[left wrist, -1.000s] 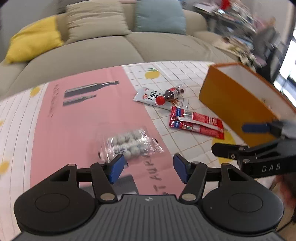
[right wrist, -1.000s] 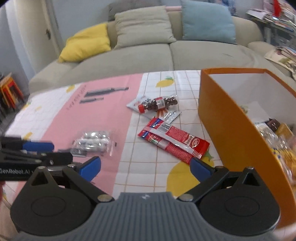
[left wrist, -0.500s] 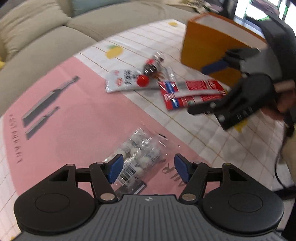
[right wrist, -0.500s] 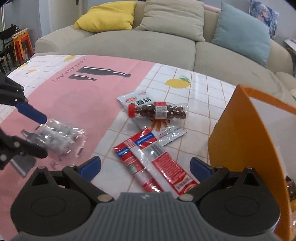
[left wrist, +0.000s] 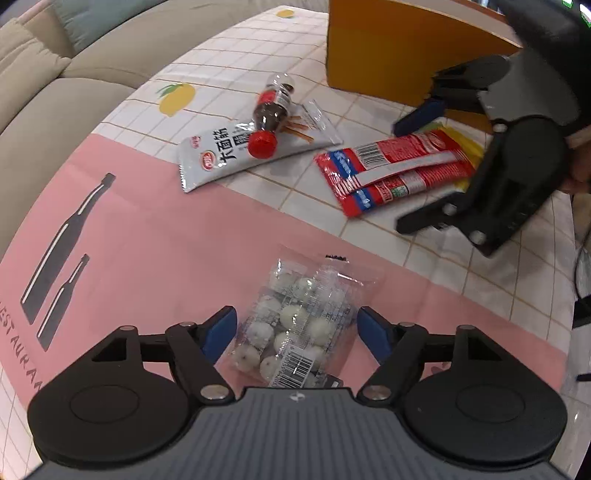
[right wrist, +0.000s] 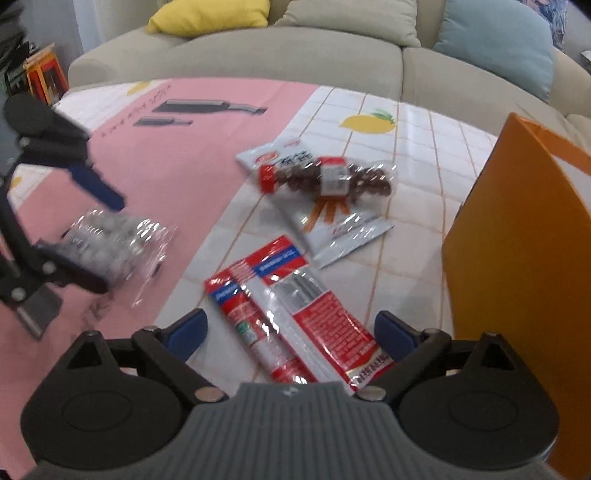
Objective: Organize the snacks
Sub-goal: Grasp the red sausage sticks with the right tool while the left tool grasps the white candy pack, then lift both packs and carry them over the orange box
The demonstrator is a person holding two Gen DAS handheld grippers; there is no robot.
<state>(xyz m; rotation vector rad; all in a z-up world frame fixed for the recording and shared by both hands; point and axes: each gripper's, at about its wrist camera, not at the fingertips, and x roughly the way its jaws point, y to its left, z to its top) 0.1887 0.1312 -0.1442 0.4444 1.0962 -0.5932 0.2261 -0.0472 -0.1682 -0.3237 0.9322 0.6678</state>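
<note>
Clear candy bag (left wrist: 295, 325) btwn L gripper (left wrist: 297, 330) fingers

This is a home living room. A beige sofa (right wrist: 332, 51) stands just behind the table, with a yellow cushion (right wrist: 210, 14), a beige one (right wrist: 351, 13) and a blue one (right wrist: 495, 40) on it. The table wears a pink and white tablecloth (right wrist: 177, 155) printed with lemons and bottles. Shelves with books (right wrist: 40, 74) show at the left edge.

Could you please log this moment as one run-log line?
left gripper: open, straddling clear candy bag | right gripper: open, over red packets | orange box: awaiting
</note>
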